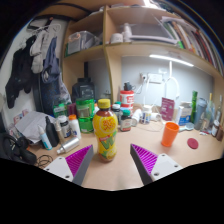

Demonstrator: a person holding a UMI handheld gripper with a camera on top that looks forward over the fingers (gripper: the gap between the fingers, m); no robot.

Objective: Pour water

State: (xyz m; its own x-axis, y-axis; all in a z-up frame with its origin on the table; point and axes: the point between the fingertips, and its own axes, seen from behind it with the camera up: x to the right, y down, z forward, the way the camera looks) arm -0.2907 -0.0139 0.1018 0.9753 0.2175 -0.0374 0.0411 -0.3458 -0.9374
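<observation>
A yellow drink bottle with a yellow cap and green-and-yellow label stands upright on the wooden table, just ahead of my gripper's fingers and a little toward the left one. An orange cup stands upright farther off to the right. My gripper is open: its purple pads sit wide apart with bare table between them. Neither finger touches the bottle.
Behind the bottle stands a clutter of jars, cans and a green bottle. A red lid lies right of the cup. Shelves rise at the back. Bags and cables crowd the left.
</observation>
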